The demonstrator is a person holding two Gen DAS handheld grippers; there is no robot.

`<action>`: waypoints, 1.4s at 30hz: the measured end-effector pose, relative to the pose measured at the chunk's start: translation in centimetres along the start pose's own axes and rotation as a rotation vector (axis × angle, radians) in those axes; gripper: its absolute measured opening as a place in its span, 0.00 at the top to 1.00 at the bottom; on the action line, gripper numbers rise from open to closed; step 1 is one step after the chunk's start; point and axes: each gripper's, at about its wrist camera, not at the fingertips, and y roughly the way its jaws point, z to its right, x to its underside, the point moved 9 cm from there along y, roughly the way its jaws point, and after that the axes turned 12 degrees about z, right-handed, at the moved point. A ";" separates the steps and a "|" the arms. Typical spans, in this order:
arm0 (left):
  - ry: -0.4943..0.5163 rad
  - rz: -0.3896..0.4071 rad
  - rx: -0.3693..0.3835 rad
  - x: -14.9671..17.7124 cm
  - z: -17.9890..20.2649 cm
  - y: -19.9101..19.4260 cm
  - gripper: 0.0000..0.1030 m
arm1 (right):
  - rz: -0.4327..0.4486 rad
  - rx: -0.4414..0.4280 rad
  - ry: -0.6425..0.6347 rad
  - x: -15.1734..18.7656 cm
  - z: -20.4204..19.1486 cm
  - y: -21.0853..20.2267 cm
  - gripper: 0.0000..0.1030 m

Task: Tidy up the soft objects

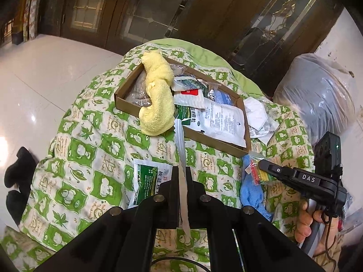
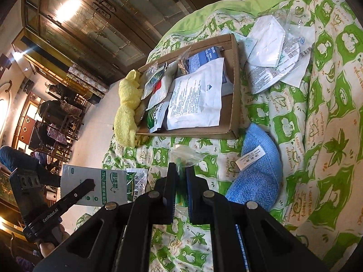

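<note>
Your left tool (image 1: 181, 170) is pressed together on a flat white-and-green packet (image 1: 181, 149). From its own camera you see the packet edge-on, a thin pale strip running up from between the fingers toward 12 o'clock. From the right wrist camera the same packet (image 2: 95, 184) shows its printed face at about 8 o'clock, with the left tool (image 2: 89, 184) clamped on its lower edge.

Your right tool (image 2: 181, 170) is pinching a small clear plastic bag (image 2: 187, 154), whose crinkled top sticks out past the fingertips. In the left wrist view that bag (image 1: 257, 170) holds red, yellow and green sticks and sits at the tip of the right tool (image 1: 261, 164), at about 3 o'clock. Your hand (image 1: 306, 224) grips the handle below it.

The cardboard box (image 1: 127, 104) lies on the green-and-white quilt (image 1: 79, 149) toward 12 o'clock, with white and green sachets inside. A yellow towel (image 1: 156, 99) drapes over its near-left corner, one end in the box, the other hanging onto the quilt. A blue towel (image 2: 258, 172) with a white tag lies on the quilt just outside the box's near edge, at about 3 o'clock in the right wrist view. White face masks (image 2: 270, 43) in wrappers lie beyond the box's right side, at about 1 o'clock. Another green-printed sachet (image 1: 152, 179) rests on the quilt just left of your left tool.
</note>
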 end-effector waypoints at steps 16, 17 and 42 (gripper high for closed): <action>0.117 0.026 -0.066 -1.0 1.1 0.0 0.99 | -0.002 -0.001 0.002 0.0 0.0 0.1 0.93; 0.122 0.027 -0.068 -1.1 1.1 0.1 0.99 | -0.003 -0.001 0.002 0.0 -0.1 0.1 0.93; 0.042 -0.018 0.107 -8.3 6.5 9.9 0.99 | -0.014 0.032 0.060 -8.5 1.7 6.3 0.93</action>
